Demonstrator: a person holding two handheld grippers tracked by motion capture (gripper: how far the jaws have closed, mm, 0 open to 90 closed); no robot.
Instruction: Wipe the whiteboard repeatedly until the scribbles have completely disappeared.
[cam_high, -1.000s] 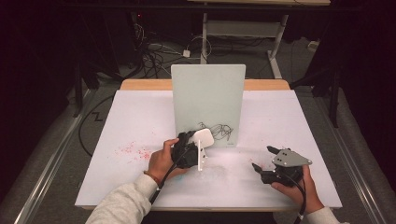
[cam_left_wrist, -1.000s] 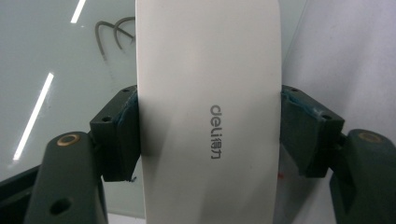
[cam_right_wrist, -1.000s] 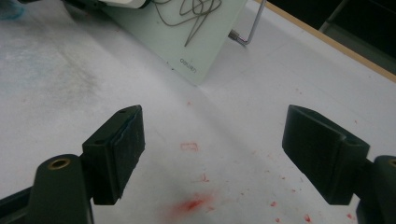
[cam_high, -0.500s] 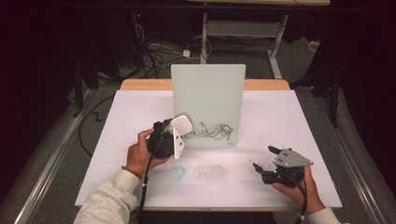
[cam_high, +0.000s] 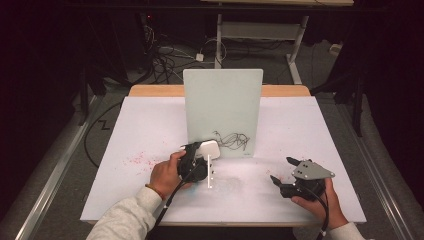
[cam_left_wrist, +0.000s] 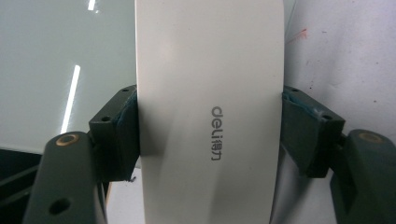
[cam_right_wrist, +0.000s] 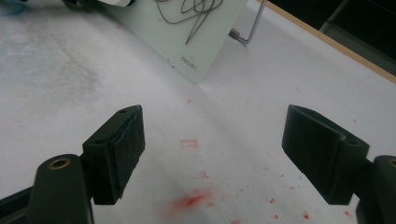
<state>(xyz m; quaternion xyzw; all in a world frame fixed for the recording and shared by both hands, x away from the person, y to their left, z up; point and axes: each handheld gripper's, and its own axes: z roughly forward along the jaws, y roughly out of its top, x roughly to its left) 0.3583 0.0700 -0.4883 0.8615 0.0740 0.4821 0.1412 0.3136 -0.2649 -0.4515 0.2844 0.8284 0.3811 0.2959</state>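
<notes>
Upright glass board stands mid-table and blocks any straight pass from near to far through the centre; its wire stand sticks out behind it. Left gripper with the white eraser clamped between its jaws sits right at the board's lower left corner, so that spot is tight. Open tabletop left and right of the board, and a free strip between the left gripper and right gripper along the near edge.
</notes>
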